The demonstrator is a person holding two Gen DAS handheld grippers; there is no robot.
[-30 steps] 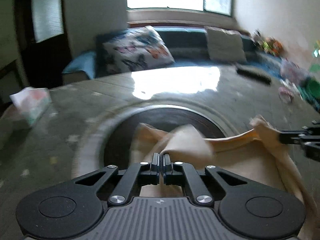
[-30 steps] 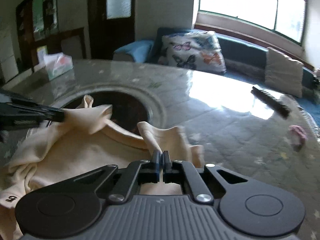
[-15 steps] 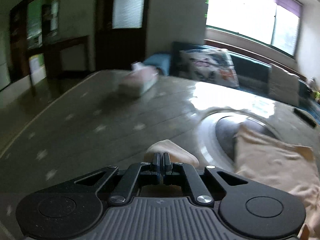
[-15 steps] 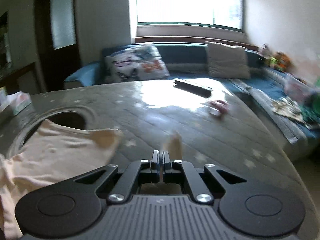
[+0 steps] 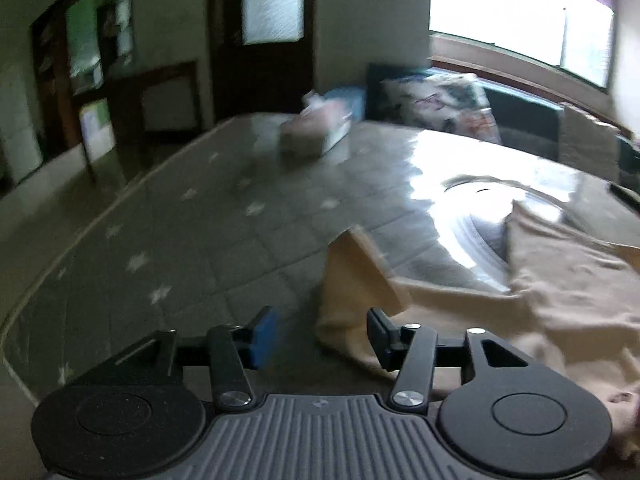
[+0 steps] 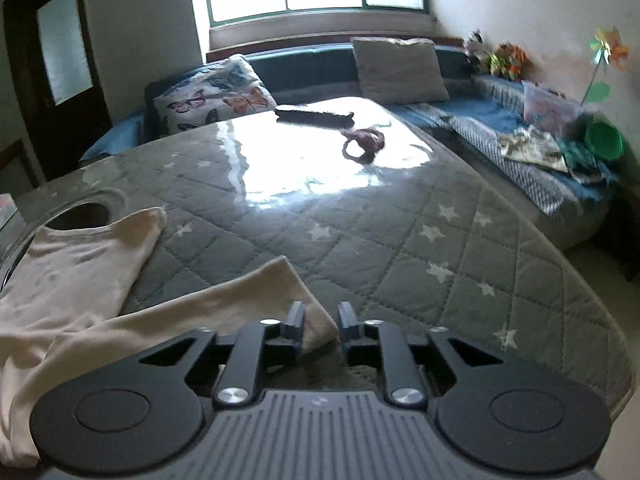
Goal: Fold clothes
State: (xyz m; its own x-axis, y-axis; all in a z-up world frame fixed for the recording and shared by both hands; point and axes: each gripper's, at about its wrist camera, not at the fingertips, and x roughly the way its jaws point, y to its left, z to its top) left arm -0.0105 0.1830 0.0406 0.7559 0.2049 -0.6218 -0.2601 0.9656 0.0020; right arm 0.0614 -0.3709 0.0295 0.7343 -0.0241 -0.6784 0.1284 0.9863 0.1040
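Note:
A cream long-sleeved top lies spread on the grey quilted table. In the left wrist view its left sleeve lies just ahead of my left gripper, which is open and empty. In the right wrist view the top's body lies at the left and its right sleeve stretches to my right gripper. That gripper is open, with the cuff lying by its left finger.
A round dark inset in the table sits under the top's collar. A tissue box stands at the far left, a black brush and a pink item at the far right. A sofa with cushions lies beyond.
Both grippers pulled the sleeves outward, laid them flat on the table, then opened and let go.

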